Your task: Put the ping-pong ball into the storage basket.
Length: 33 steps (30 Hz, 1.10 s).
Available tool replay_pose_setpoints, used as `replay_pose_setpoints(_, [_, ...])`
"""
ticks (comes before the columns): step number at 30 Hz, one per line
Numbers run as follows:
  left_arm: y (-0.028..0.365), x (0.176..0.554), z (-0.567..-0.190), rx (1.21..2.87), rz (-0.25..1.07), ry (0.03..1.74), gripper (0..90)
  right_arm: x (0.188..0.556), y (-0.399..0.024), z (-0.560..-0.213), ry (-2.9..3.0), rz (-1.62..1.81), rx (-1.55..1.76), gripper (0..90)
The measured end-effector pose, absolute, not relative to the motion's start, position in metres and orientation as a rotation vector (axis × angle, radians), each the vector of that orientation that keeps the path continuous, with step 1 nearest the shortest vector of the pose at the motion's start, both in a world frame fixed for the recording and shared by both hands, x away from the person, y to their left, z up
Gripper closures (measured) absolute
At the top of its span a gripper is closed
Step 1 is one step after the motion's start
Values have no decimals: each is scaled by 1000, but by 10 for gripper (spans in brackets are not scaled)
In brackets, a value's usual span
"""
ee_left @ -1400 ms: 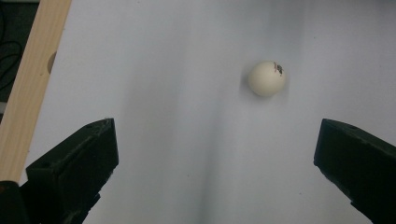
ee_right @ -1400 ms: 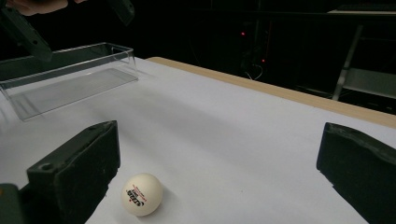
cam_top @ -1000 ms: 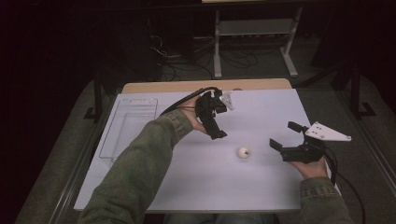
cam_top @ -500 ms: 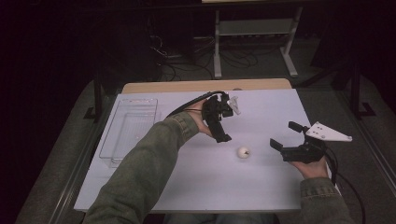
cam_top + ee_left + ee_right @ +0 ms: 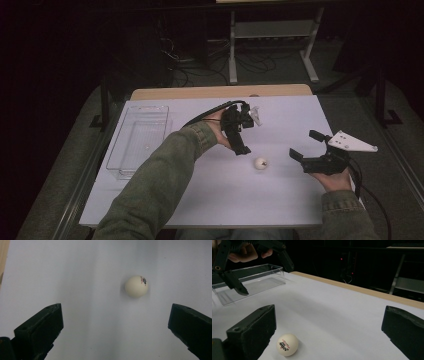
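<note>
A clear tray (image 5: pixel 137 142) is seen well left of the white ball (image 5: pixel 260 163) on the white table (image 5: pixel 215 200). The left gripper (image 5: pixel 240 142) is held just above-left of the ball, jaws spread wide; the right gripper (image 5: pixel 306 147) is held to its right, jaws likewise apart.

White ball (image 5: pixel 136 286) lies on the table (image 5: pixel 82 277) beyond wide-apart jaws

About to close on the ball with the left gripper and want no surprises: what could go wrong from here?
1. The ball sits right of centre between the open jaws of the left gripper, so one jaw may touch first and roll it across the smooth table.
2. The open right gripper waits close to the ball; the two could collide.
</note>
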<state>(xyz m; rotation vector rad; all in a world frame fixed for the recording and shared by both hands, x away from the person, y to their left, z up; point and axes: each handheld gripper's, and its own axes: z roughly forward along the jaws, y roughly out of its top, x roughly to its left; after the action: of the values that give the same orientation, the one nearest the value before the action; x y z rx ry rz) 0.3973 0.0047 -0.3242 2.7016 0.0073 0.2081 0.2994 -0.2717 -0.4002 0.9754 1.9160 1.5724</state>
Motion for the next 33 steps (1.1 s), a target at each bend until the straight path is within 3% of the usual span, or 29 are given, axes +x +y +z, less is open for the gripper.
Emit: replay_pose_setpoints(33, [-21,397,-347,2740,152,-40,0,299,-275,-400,1900,1577,976,0])
